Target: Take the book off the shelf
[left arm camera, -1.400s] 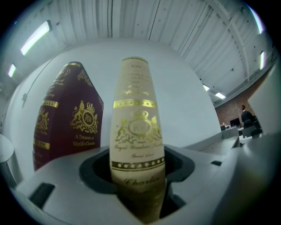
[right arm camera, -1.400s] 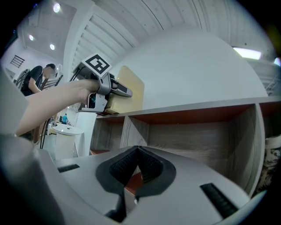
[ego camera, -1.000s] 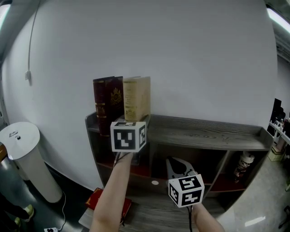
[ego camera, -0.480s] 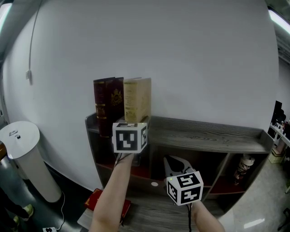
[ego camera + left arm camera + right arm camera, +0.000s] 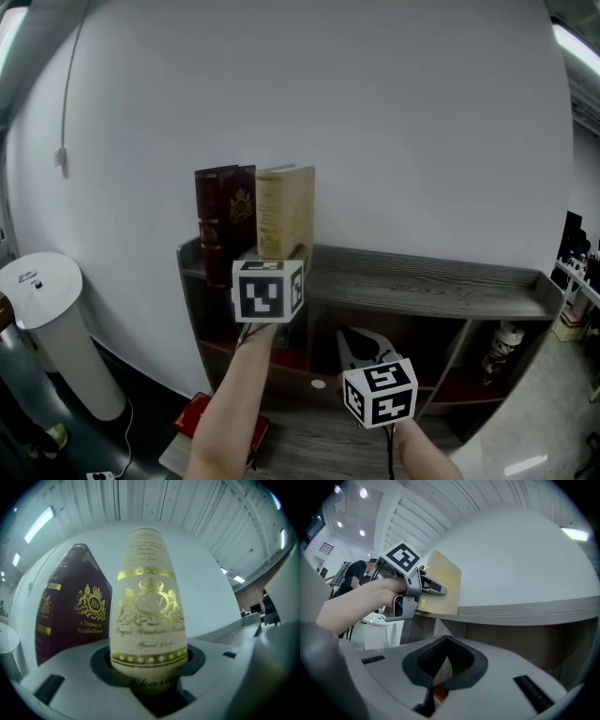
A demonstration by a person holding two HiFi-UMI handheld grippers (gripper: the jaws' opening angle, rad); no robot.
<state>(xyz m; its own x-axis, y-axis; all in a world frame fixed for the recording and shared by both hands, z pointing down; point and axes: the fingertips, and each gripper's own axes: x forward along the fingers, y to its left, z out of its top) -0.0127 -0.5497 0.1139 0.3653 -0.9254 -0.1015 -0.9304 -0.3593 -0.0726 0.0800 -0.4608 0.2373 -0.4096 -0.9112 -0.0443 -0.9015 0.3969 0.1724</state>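
Two books stand upright at the left end of the grey wooden shelf [image 5: 422,281]: a dark red one [image 5: 225,220] [image 5: 77,616] and, to its right, a cream book [image 5: 284,211] [image 5: 149,611] [image 5: 440,585] with gold print. My left gripper [image 5: 281,253] [image 5: 149,667] straddles the cream book's lower spine. Its jaws are closing, one on each cover, and I see no squeeze on the book. My right gripper [image 5: 361,342] [image 5: 445,667] hangs lower, in front of the shelf's open compartments, shut and empty.
A white cylindrical bin [image 5: 52,319] stands on the floor at the left. A red book [image 5: 202,417] lies on a low surface below my left arm. A small figurine [image 5: 506,342] sits in a lower right compartment. The white wall is right behind the shelf.
My right gripper has drifted a little to the left below the shelf top. My left gripper stays at the cream book, which has not moved.
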